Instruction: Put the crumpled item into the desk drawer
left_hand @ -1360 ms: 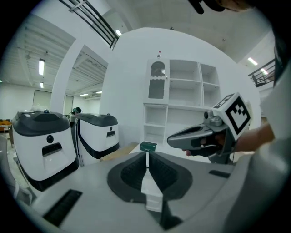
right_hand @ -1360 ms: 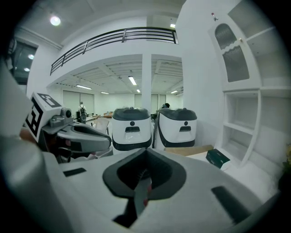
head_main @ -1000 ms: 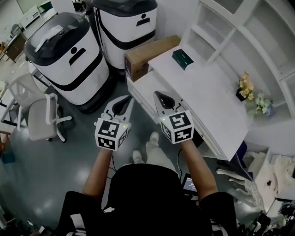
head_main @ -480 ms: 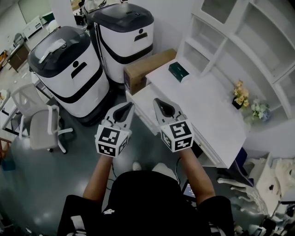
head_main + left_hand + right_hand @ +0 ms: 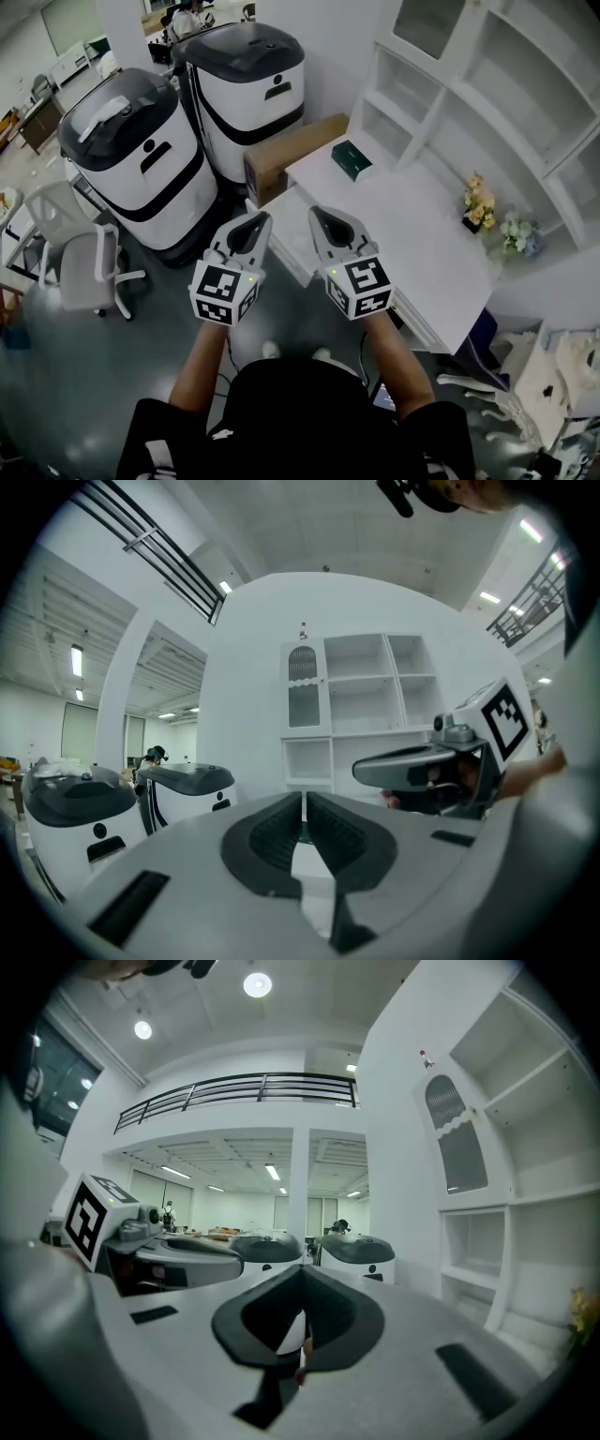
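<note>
L gripper (image 5: 255, 223) and R gripper (image 5: 322, 218): jaws together on both, nothing btwn them, side by side above the desk's (image 5: 422, 234) near-left corner. Crumpled item not in any view; can't make out the drawer. Risks: reaching w/ jaws unopened would shove the item, not grip it; a sweep could knock the green box (image 5: 352, 159) at the far-left corner.

- The head view looks steeply down from above and behind the left claw (image 5: 253, 227) and right claw (image 5: 326, 223), with the worktop (image 5: 412, 225) beyond their tips.
- Each gripper view rides close behind its own claw and faces roughly level.
- Both gripper views share the shelves (image 5: 361, 705) and white machines (image 5: 361, 1251) ahead of the claws.
</note>
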